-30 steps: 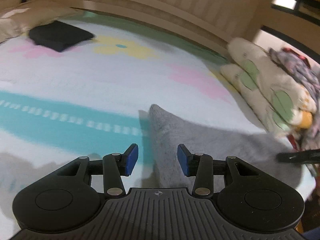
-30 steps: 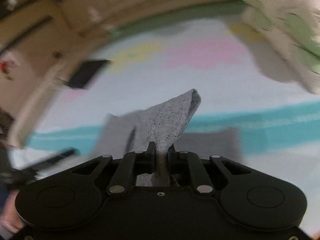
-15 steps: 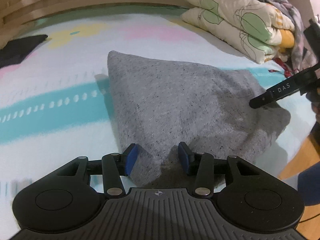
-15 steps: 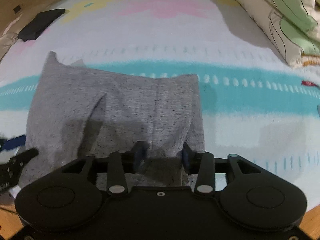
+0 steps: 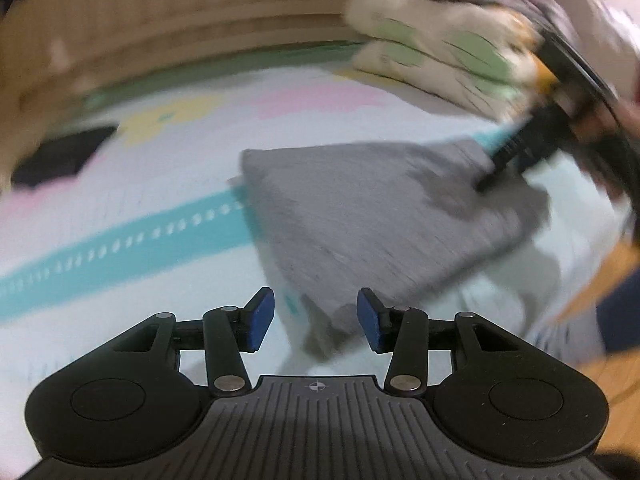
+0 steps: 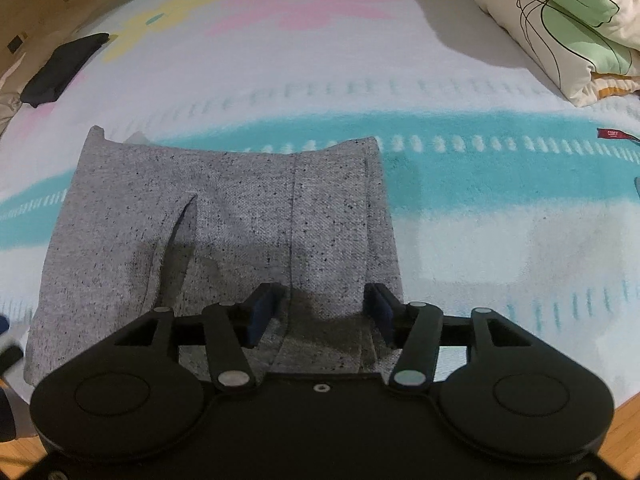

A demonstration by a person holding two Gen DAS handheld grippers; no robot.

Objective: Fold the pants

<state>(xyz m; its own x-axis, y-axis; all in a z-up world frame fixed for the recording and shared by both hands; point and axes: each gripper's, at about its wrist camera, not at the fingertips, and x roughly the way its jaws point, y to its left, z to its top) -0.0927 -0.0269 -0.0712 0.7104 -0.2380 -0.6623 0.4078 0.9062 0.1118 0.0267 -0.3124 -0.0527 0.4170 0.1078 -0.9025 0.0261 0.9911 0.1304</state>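
Two grippers, both with jaws spread apart and nothing clamped between them. Left gripper [image 5: 316,320]: its blue pads [image 5: 260,318] stand wide, and a corner of the folded grey pants [image 5: 372,216] lies on the bed just ahead of the gap; whether the pads touch the cloth cannot be told, as this view is blurred. Right gripper [image 6: 320,312]: parted fingers sit over the near edge of the pants [image 6: 224,232], one on either side of a raised ridge of fabric, not pinching it. The pants form a compact grey speckled rectangle lying flat across the turquoise stripe of the bedspread [image 6: 500,80], near the bed's front edge. In the left wrist view the right gripper [image 5: 516,152] appears as a dark blurred shape at the far end of the garment. Beyond: a small dark folded cloth [image 6: 64,68] well apart at far left, a folded quilt [image 6: 560,20] with green leaf print at far right, and a wooden headboard [image 5: 200,8] behind
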